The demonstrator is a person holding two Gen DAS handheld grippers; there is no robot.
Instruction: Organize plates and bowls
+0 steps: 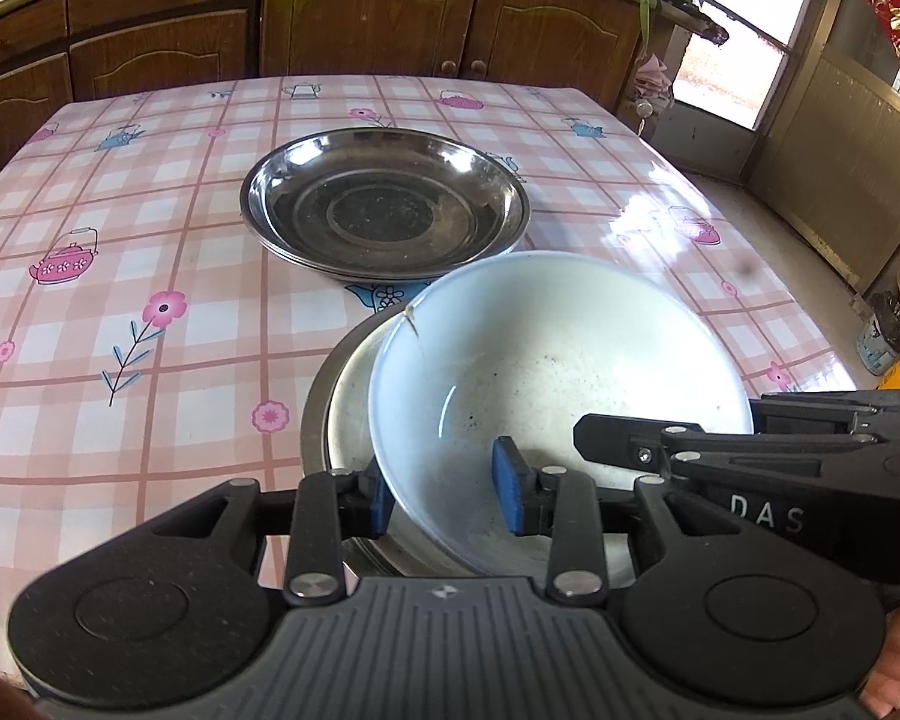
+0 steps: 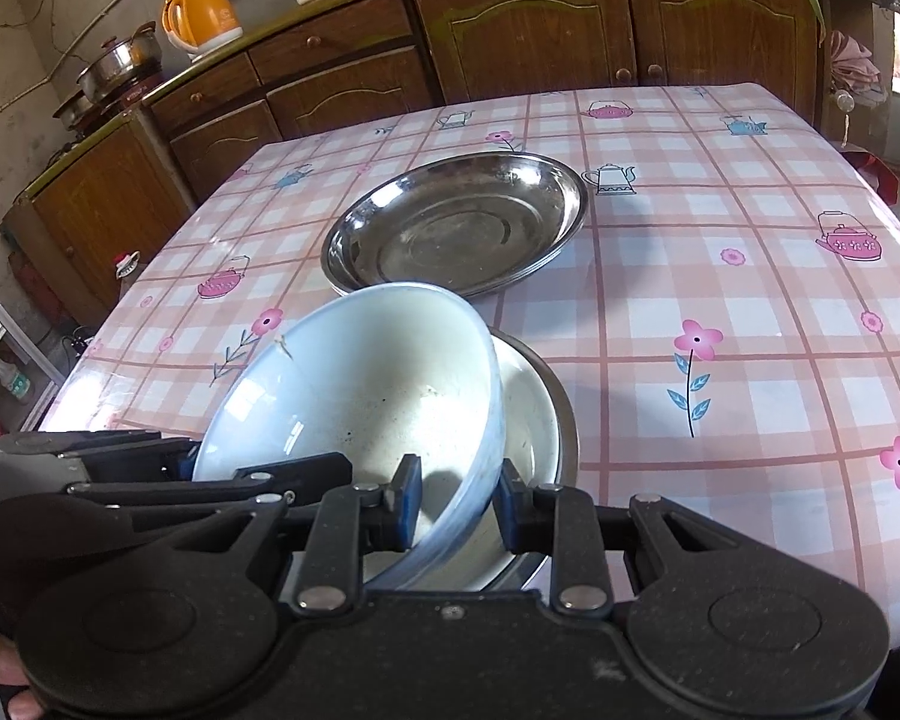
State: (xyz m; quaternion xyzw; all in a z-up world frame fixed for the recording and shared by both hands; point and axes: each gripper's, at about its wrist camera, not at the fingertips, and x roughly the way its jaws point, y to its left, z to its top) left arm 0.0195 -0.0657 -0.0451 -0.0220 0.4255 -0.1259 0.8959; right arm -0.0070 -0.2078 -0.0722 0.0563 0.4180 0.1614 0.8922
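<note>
Brown wooden cabinets line the wall behind the counter, which wears a glossy pink plaid cloth printed with teapots and flowers. An orange kettle stands on the cabinet top.

Near the front edge a white bowl is tilted, its pale glossy inside speckled with dark flecks and a thin crack or chip at the rim. It leans partly inside a steel bowl with a whitish interior, which sits on the cloth. Further back, well apart, a stack of shallow steel plates lies flat, the top one dull, smudged and holding nothing.

Both claws straddle the white bowl's rim. The left claw has one blue pad inside the bowl and one outside, seemingly closed on the wall. The right claw grips the opposite side in the same manner.
</note>
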